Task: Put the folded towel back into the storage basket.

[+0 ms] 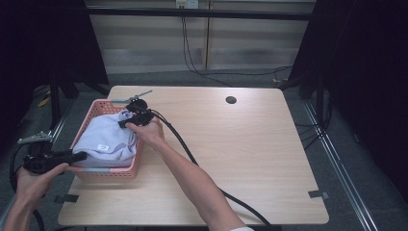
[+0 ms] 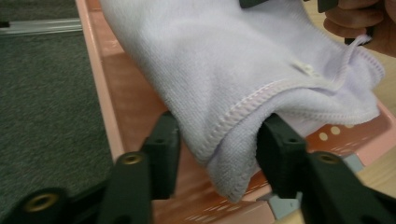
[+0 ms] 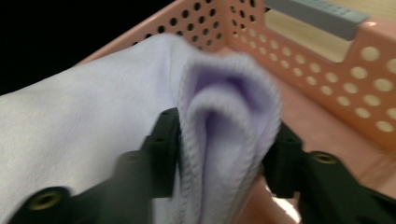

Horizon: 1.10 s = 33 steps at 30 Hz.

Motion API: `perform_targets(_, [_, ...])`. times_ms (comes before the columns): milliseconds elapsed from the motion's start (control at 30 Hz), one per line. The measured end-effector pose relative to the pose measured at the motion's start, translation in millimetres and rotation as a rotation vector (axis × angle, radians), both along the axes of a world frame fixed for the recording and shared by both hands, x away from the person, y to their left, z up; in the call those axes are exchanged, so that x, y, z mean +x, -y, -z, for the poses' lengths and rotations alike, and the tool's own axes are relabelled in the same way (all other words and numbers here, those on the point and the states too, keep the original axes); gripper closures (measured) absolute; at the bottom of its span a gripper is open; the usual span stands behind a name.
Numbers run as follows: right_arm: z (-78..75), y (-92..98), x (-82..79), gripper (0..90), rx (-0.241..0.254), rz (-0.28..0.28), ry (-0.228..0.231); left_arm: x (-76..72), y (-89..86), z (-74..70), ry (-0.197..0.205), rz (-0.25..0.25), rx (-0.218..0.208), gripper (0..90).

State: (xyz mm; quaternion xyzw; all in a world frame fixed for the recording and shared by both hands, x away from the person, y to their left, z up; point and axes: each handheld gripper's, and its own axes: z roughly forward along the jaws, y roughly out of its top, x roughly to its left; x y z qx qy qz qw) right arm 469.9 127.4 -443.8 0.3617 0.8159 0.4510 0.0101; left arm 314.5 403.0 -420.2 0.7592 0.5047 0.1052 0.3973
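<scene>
Towel (image 1: 107, 139) overhangs basket (image 1: 111, 173) rim (near side)

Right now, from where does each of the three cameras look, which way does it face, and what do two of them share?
High view: above the person's side, facing forward and down on the table; both forearms, left gripper, right gripper.
Left gripper view: on the left gripper, along its jaws at a towel fold in the pink basket.
Right gripper view: on the right gripper, facing another fold.
Shared: towel and basket.
</scene>
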Motion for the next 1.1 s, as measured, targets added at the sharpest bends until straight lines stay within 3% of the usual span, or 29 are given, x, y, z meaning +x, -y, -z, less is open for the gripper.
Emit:
perform_targets(133, [-0.3,8.8,10.7,35.0,0.028,0.008,0.013,-6.9,3.3,-6.6,0.033,0.008,0.007,41.1])
perform_targets(233, [-4.7,18.3,14.3,33.1,0.014,0.017,0.03,-9.3,4.2,-13.8,0.049,-0.003,0.006,35.6])
perform_targets(367, [-14.2,35.3,8.0,33.4,0.032,-0.022,0.057,-13.2,19.3,-18.3,0.073,0.001,0.0,37.1])
perform_targets(533, [-28.3,74.2,-14.8,33.1,0.06,-0.08,0.121,-19.1,56.2,-16.4,0.091,-0.006,0.008,38.2])
perform_targets(667, [-35.5,112.8,-34.9,33.9,0.074,-0.089,0.143,-26.3,89.7,-16.6,0.126,0.105,-0.02,39.9])
perform_targets(700, [-36.1,122.2,-40.1,34.3,0.081,-0.093,0.145,-28.2,99.6,-16.2,0.145,0.115,-0.009,40.2])
perform_targets(733, [-36.4,130.6,-45.9,34.4,0.081,-0.091,0.15,-28.6,108.6,-15.6,0.149,0.126,0.007,39.8])
perform_targets(867, [-34.9,164.6,-71.6,34.7,0.09,-0.07,0.172,-33.7,140.1,-10.2,0.169,0.129,-0.02,36.3])
perform_targets(933, [-31.1,182.4,-83.0,34.7,0.097,-0.061,0.167,-37.9,157.2,-3.0,0.156,0.142,-0.029,35.8])
perform_targets(967, [-29.0,192.2,-90.1,34.7,0.069,-0.043,0.179,-39.9,162.3,-0.2,0.157,0.15,-0.036,34.4])
perform_targets(1033, [-26.2,207.0,-99.4,34.1,0.058,-0.031,0.175,-44.6,174.3,7.0,0.147,0.164,-0.055,32.5])
perform_targets(1100, [-24.4,223.7,-111.2,33.1,0.053,-0.006,0.184,-47.5,185.5,11.9,0.135,0.203,-0.03,30.0])
